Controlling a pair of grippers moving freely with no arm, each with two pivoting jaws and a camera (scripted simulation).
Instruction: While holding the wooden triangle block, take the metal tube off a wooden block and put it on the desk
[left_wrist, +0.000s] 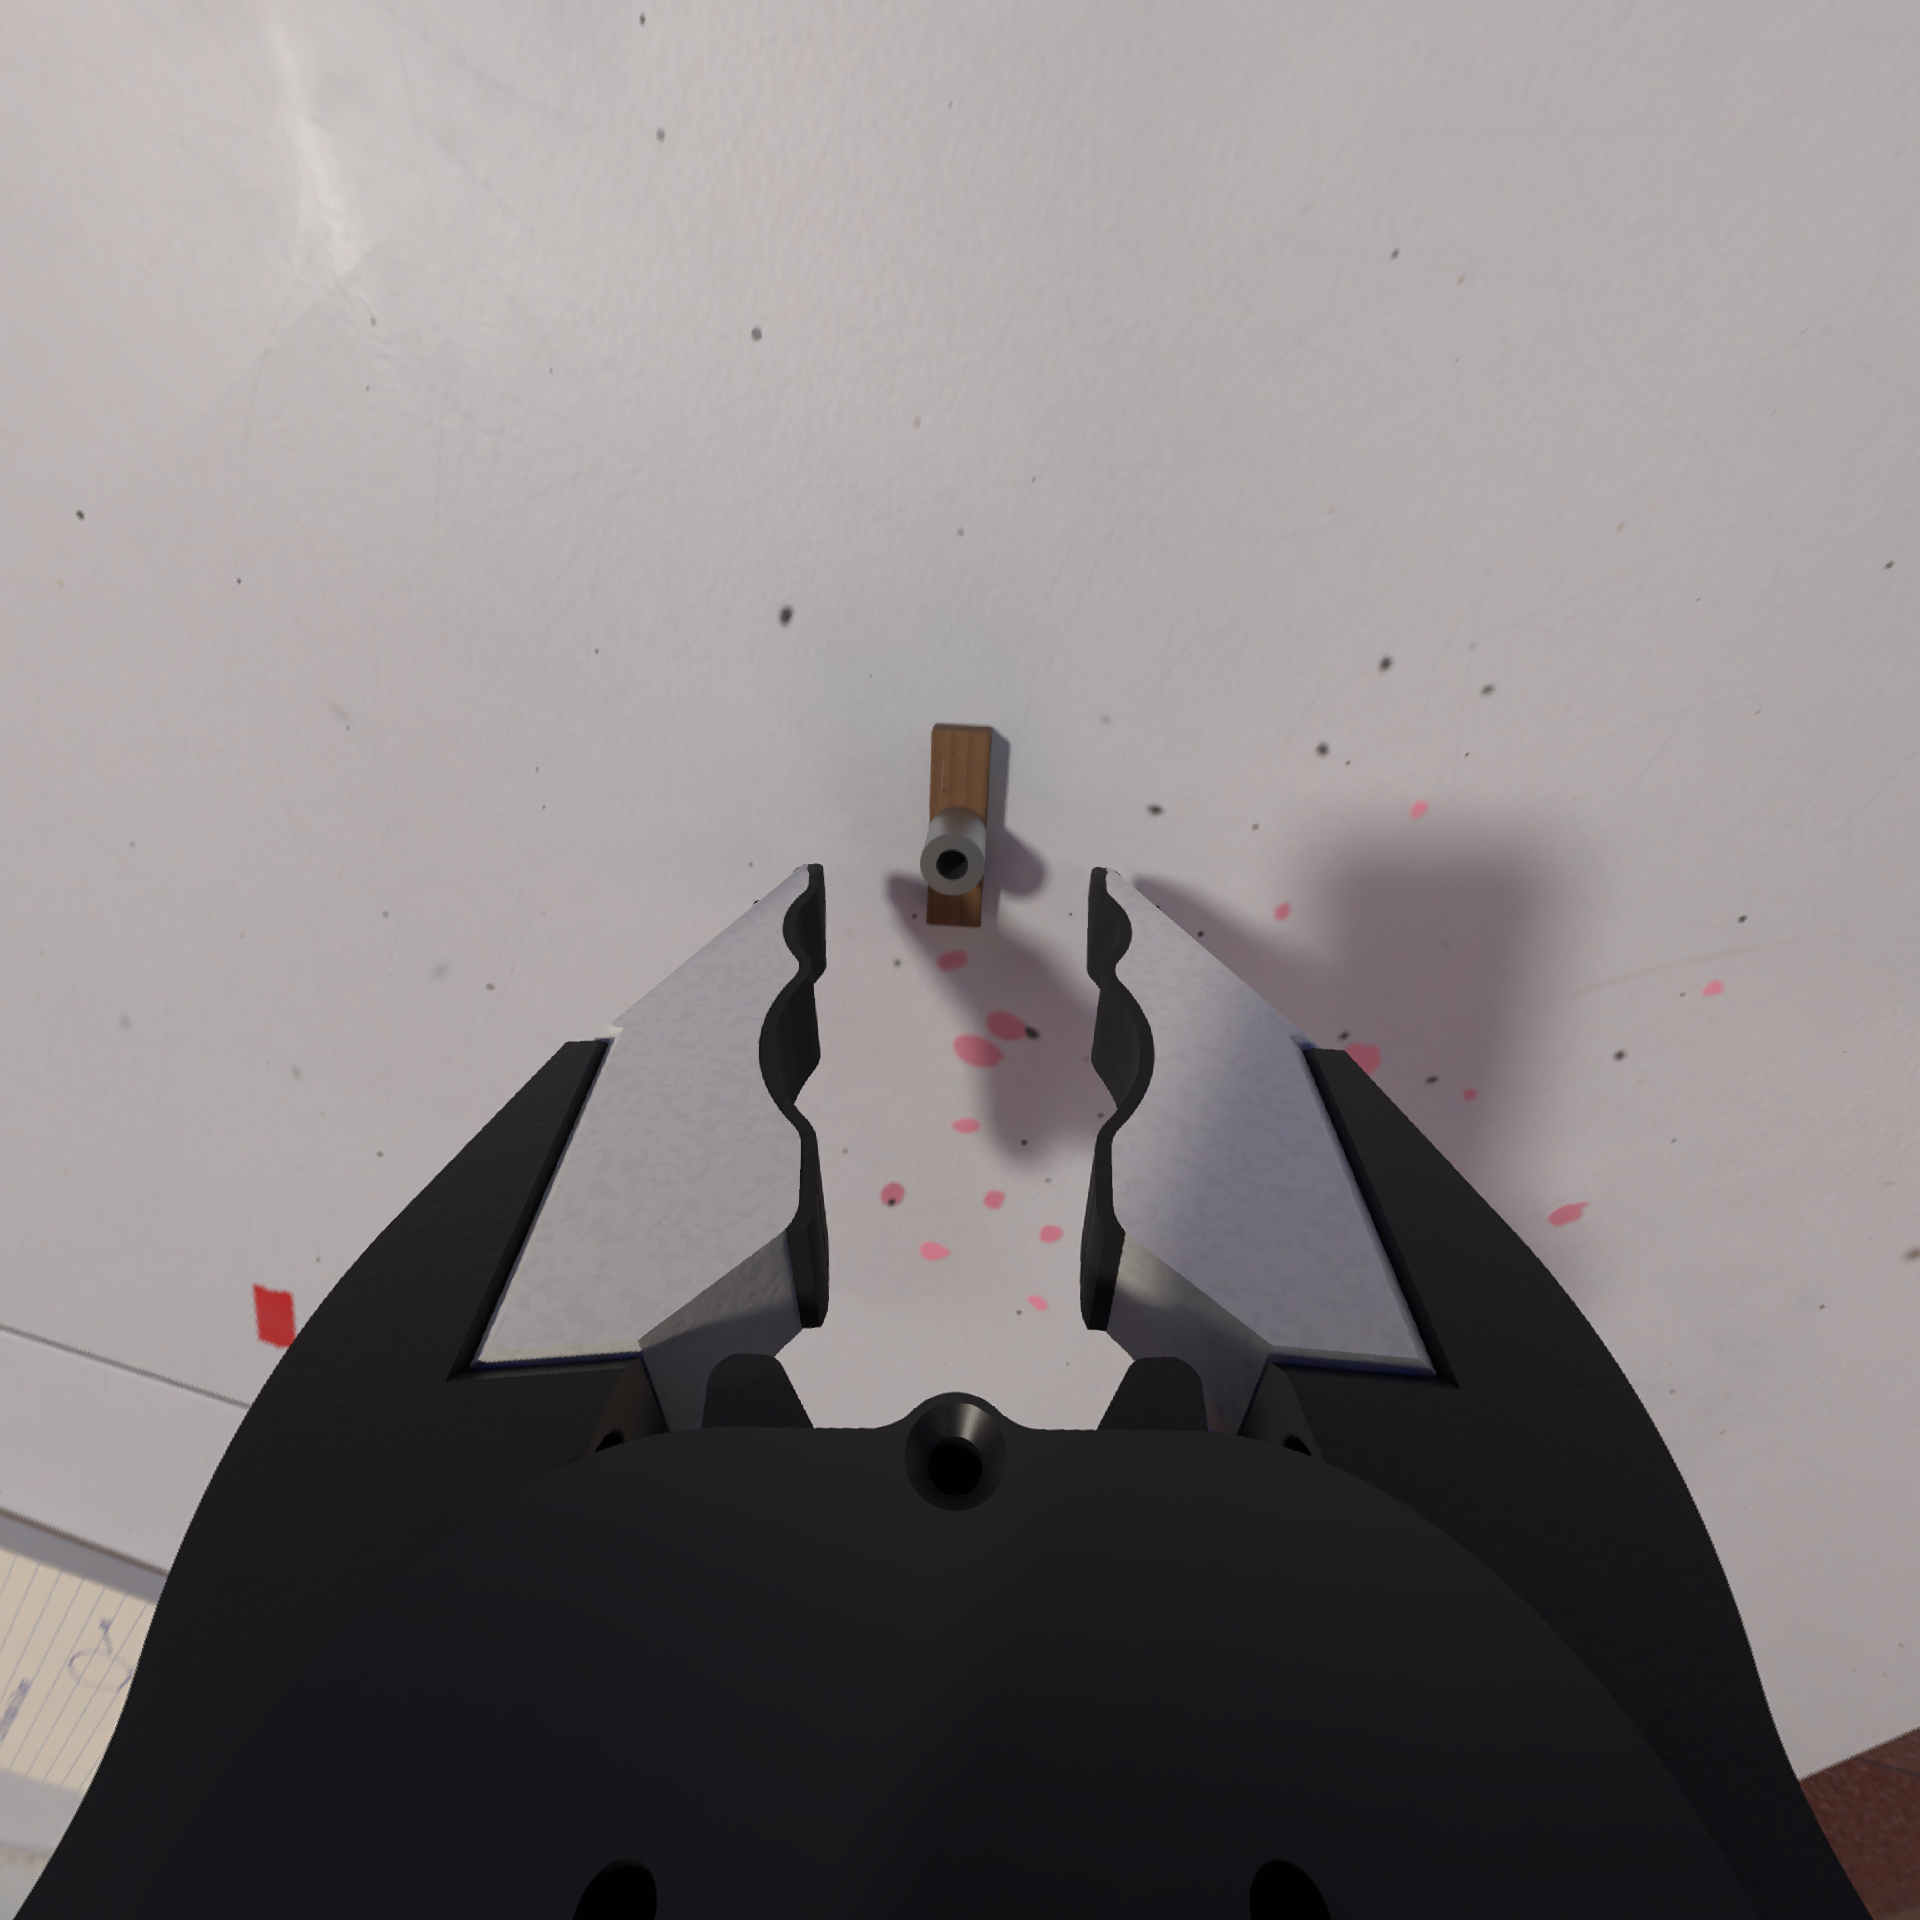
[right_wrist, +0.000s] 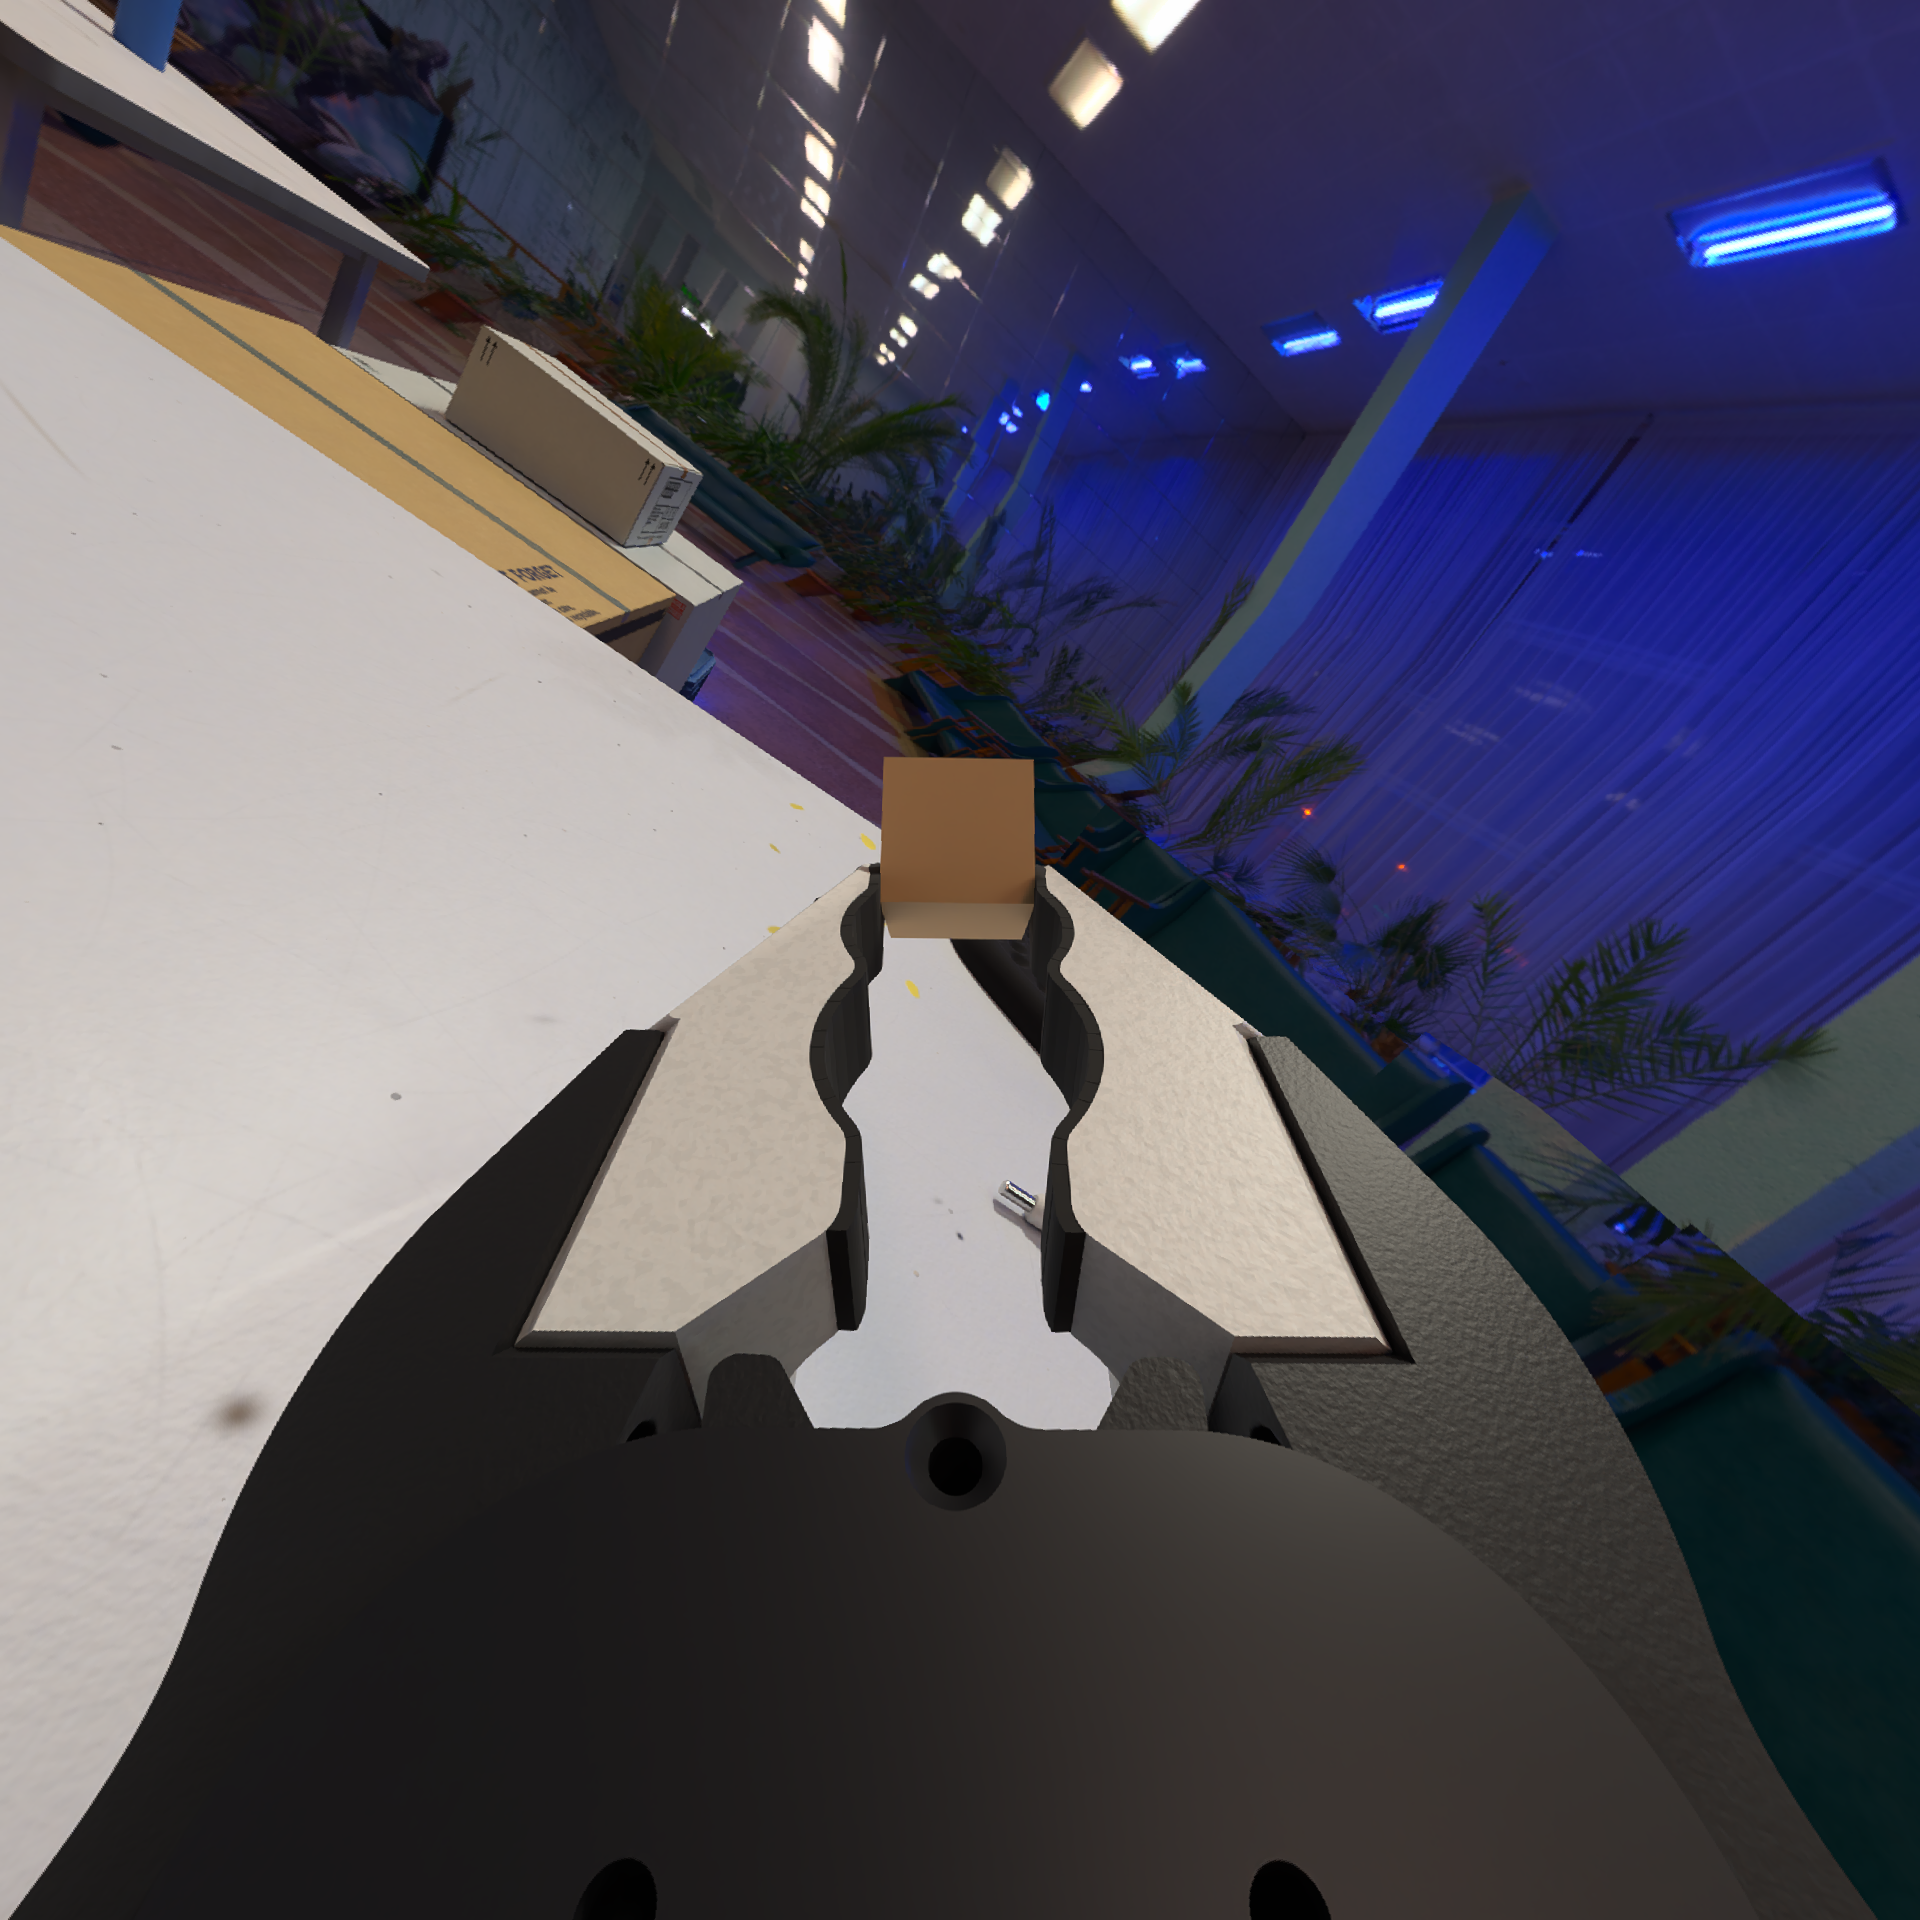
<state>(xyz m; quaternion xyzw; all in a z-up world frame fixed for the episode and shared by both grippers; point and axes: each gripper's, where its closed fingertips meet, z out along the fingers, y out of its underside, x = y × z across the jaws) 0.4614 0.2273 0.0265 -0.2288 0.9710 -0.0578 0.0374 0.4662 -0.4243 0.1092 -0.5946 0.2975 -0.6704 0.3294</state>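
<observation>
In the left wrist view a grey metal tube (left_wrist: 952, 854) stands on a narrow brown wooden block (left_wrist: 958, 821) lying on the white desk (left_wrist: 520, 520). My left gripper (left_wrist: 956, 894) is open and empty, looking straight down, its fingertips on either side of the tube and well above it. In the right wrist view my right gripper (right_wrist: 958, 894) is shut on the wooden triangle block (right_wrist: 956, 842) at its fingertips and holds it above the desk (right_wrist: 312, 831). A small metal piece (right_wrist: 1016, 1197) shows between the right fingers, low on the desk.
Pink and dark spots (left_wrist: 977, 1049) mark the desk under the left gripper, and a red mark (left_wrist: 273, 1314) lies at the left. A lined sheet (left_wrist: 62, 1652) lies at the lower left. A cardboard box (right_wrist: 571, 452) and a flat tan board (right_wrist: 364, 436) lie beyond the desk's edge.
</observation>
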